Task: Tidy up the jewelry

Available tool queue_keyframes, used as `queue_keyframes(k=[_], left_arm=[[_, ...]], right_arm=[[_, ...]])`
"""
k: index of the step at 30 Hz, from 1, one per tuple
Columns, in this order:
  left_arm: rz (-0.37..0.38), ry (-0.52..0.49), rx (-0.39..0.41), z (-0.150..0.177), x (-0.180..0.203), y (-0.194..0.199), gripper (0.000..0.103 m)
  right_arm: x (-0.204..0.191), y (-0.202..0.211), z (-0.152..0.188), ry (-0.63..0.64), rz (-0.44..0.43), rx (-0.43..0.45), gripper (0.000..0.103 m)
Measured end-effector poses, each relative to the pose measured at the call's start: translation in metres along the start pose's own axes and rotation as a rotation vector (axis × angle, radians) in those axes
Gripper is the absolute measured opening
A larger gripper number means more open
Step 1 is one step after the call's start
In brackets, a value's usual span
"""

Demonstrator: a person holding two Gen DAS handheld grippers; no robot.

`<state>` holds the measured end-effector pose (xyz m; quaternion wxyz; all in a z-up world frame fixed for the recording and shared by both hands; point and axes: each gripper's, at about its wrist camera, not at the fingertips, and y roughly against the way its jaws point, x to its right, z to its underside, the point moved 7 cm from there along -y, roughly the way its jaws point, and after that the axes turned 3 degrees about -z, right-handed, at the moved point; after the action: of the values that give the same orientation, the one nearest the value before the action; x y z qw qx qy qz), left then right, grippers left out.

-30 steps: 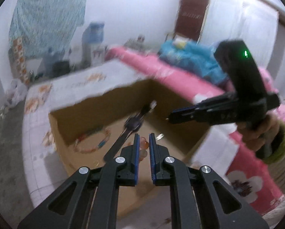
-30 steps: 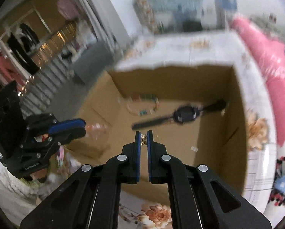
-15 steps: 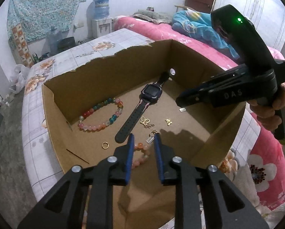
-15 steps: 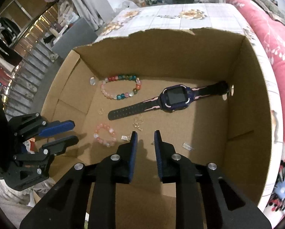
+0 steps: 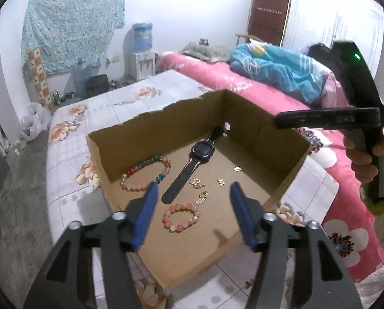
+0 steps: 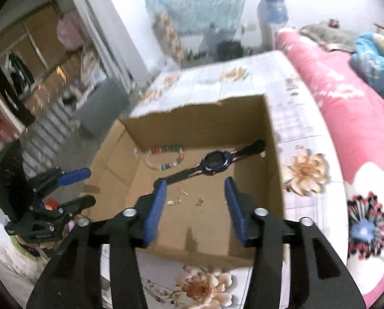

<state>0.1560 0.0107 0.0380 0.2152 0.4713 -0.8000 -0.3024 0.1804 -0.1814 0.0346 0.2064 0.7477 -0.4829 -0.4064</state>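
Note:
An open cardboard box (image 5: 282, 139) (image 6: 197, 126) stands on the table. On its floor lie a dark watch (image 5: 192, 170) (image 6: 215, 161), a multicolour bead bracelet (image 5: 145, 172) (image 6: 166, 157), a pink bead bracelet (image 5: 181, 217) and small gold charms (image 5: 197, 182) (image 6: 182, 197). My left gripper (image 5: 194, 188) (image 6: 91, 186) hovers above the box's near edge. Its jaws are opening and hold nothing. My right gripper (image 6: 195, 181) (image 5: 289, 122), held in a hand (image 5: 364, 159), hangs over the box's right side. Its jaws are also opening, with nothing between them.
The box rests on a table with a floral cloth (image 5: 71, 185) (image 6: 305, 170). A bed with a pink flowered cover (image 5: 258, 82) (image 6: 346, 108) runs along the right. A water dispenser (image 5: 141, 51) stands against the far wall, and the grey floor (image 5: 17, 206) lies to the left.
Both grippers went from shut to wide open and drew back from the box. The pink bracelet left the left gripper, the small gold piece left the right, and both lie on the box floor.

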Motion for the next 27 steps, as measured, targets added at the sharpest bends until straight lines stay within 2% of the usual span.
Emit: queue_keyframes(k=[7, 11, 13, 16, 19, 21, 27], left_arm=[[0.048, 0.068, 0.051, 0.014, 0.017, 0.027, 0.081], [0.069, 0.107, 0.132, 0.025, 0.039, 0.044, 0.097], [0.05, 0.123, 0.17, 0.029, 0.047, 0.048, 0.098], [0.0, 0.117, 0.171, 0.033, 0.056, 0.043, 0.098], [-0.032, 0.138, 0.163, 0.035, 0.056, 0.037, 0.098], [-0.065, 0.175, 0.158, 0.035, 0.051, 0.033, 0.098], [-0.235, 0.212, 0.139, 0.033, 0.034, 0.028, 0.098]], right_arm=[[-0.001, 0.042, 0.037, -0.096, -0.015, 0.154, 0.056], [-0.008, 0.043, 0.06, -0.106, 0.005, 0.148, 0.068], [-0.009, 0.038, 0.072, -0.104, 0.04, 0.122, 0.077], [-0.007, 0.031, 0.085, -0.093, 0.131, 0.089, 0.088], [-0.004, 0.028, 0.091, -0.056, 0.258, 0.072, 0.092], [-0.001, 0.028, 0.092, -0.043, 0.313, 0.076, 0.095], [-0.002, 0.026, 0.094, 0.009, 0.39, 0.072, 0.095]])
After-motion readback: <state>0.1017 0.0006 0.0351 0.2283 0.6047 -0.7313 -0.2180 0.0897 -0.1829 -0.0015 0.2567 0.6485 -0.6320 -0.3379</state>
